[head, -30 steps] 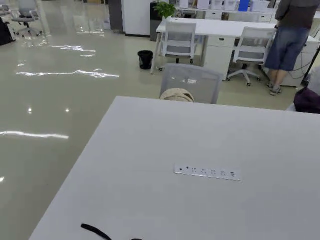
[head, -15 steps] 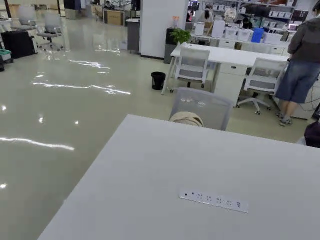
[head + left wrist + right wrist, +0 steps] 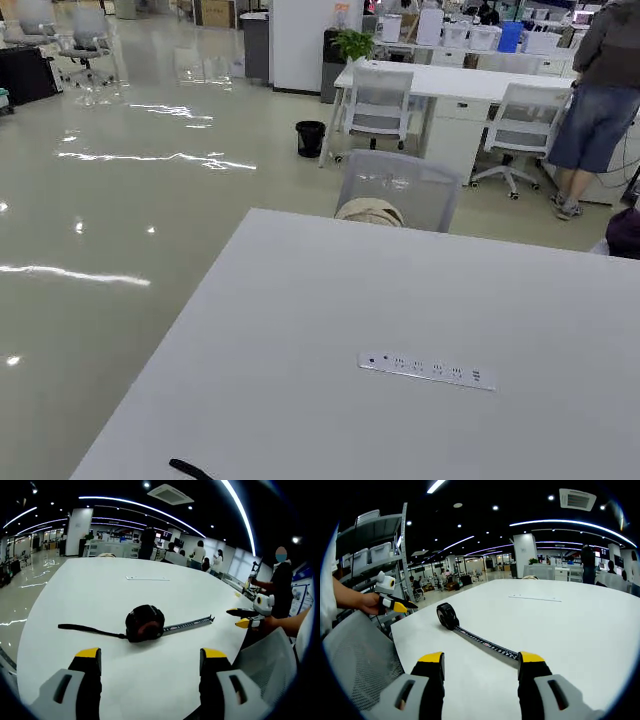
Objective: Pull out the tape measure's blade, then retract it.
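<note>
White bench [image 3: 90, 580] ahead of you: the tape measure [image 3: 145, 623] lies on it, blade [image 3: 187, 625] partly out, strap [image 3: 85, 628] trailing. Your left hand-held gripper [image 3: 151, 653] hangs spread wide, gripping nothing. Your right hand-held gripper [image 3: 481, 656] does likewise, blade end near one jaw.

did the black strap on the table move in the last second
No. The strap lies as before, left of and nearer than the socket strip; the camera shifted, not the strap.
</note>
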A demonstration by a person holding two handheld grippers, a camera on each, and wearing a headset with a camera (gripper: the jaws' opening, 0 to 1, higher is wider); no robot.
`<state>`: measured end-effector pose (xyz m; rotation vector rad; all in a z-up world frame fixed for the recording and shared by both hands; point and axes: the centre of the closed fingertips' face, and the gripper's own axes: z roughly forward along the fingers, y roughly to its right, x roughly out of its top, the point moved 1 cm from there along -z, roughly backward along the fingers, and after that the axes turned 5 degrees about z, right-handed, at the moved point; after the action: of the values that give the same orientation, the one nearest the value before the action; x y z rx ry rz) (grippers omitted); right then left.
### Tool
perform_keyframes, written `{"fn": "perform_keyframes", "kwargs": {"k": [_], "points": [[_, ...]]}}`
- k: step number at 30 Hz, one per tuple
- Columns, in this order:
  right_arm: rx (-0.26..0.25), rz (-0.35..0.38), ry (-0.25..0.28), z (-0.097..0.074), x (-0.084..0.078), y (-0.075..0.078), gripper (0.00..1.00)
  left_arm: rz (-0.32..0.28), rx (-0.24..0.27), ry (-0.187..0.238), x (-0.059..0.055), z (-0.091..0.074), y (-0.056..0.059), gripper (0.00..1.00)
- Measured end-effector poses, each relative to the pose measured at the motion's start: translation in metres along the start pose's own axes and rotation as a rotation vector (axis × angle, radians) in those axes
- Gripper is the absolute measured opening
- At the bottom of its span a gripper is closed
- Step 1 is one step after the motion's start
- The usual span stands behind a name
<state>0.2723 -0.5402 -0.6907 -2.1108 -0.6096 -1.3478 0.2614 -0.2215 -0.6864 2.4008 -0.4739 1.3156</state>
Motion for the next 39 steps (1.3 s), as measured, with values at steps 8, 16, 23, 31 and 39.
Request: {"fn": "perform_keyframes", "kwargs": {"k": [8,16,23,31,39], "points": [[0.008,-0.004,-0.005,0.001,-0.001,0.000,0.59,-0.001,0.011,-0.006,0.000,0.001,-0.003,0.79],[0.007,-0.009,0.003,0.006,0.002,0.000,0.59,-0.008,0.013,-0.015,-0.001,0.007,-0.006,0.80],[0.000,-0.012,0.000,0.006,0.004,0.008,0.59,-0.011,0.013,-0.028,0.001,0.015,-0.002,0.80],[-0.001,-0.009,-0.003,0.008,0.005,0.017,0.58,-0.040,0.008,-0.039,0.002,0.036,0.003,0.81],[-0.006,-0.006,-0.005,0.007,0.005,0.022,0.58,-0.047,0.012,-0.041,0.003,0.052,0.010,0.81]]}}
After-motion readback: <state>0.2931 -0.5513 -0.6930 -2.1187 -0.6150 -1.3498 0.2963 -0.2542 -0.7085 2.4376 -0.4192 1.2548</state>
